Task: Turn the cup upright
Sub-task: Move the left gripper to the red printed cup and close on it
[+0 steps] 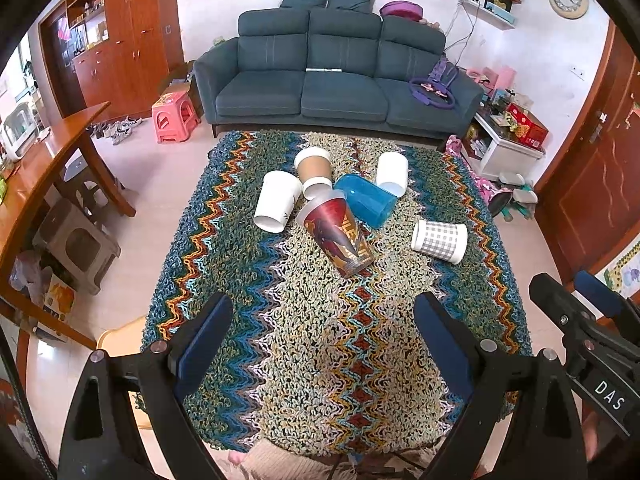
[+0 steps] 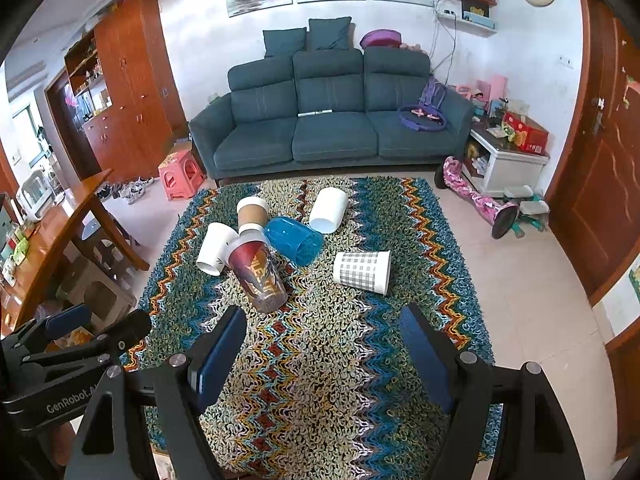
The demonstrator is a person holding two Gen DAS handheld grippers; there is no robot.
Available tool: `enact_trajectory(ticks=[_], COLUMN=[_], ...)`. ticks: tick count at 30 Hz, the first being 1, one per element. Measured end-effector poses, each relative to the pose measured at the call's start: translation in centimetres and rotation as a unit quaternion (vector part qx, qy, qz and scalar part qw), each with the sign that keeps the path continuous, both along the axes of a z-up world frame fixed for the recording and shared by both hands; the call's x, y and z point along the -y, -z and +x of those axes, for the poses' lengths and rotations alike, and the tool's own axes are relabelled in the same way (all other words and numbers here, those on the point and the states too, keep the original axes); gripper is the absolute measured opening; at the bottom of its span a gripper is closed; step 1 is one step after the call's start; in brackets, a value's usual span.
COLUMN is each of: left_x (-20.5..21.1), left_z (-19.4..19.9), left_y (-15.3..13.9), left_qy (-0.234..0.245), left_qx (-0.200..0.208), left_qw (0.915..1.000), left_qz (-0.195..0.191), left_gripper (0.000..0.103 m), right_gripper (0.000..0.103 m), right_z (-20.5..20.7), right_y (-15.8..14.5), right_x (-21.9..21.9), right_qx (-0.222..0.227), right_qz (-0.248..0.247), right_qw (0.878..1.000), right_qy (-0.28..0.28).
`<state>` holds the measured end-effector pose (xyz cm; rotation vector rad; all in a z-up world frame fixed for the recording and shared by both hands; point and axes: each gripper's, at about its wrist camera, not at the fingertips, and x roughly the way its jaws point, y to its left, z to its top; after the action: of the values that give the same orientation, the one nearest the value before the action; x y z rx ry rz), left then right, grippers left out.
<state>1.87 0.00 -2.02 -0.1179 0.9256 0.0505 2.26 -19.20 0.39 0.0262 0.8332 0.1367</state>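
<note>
No cup stands up yet — all six lie tipped on the zigzag woolly surface (image 1: 320, 360). From left: plain white cup (image 1: 277, 201), brown paper cup (image 1: 314, 168), red picture tumbler (image 1: 338, 234), blue plastic cup (image 1: 366, 200), white cup (image 1: 392, 173), grey checked cup (image 1: 440, 240). Left tool (image 1: 322, 344) and right tool (image 2: 322, 354) hang wide open, holding nothing — well back from the cups.

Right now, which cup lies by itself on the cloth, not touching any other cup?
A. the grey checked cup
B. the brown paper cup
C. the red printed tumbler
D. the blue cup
A. The grey checked cup lies on its side with bare cloth all around it, while the blue cup, the brown paper cup and the red printed tumbler crowd together in one cluster.
</note>
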Motion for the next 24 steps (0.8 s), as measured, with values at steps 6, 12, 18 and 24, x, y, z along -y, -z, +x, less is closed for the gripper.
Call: enact_trajectory(ticks=[6,12,18,24], left_x=[0.2,0.2,0.2,0.2], left_z=[1.1,2.2,3.3,4.6], left_y=[0.3,0.6,1.4,2.2], left_qy=[-0.003,-0.01,-0.016,-0.025], left_qx=[-0.009,-0.017,-0.027,-0.035], left_qw=[1.0,0.9998,0.9995,0.9991], left_qz=[0.0,-0.001,-0.004,-0.004], left_gripper=[0.094,0.094,0.094,0.094], right_gripper=[0.079,0.079,0.079,0.079], right_z=[1.0,1.9,2.9,4.0], right_y=[0.5,1.0,1.5,2.5], right_x=[0.2,0.4,0.6,0.4], right_qx=[-0.003,-0.007,-0.009,-0.008], right_qz=[0.003,0.003,0.004,-0.004], right_qw=[1.0,1.0,1.0,1.0], right_qy=[-0.001,-0.003,-0.006,-0.01])
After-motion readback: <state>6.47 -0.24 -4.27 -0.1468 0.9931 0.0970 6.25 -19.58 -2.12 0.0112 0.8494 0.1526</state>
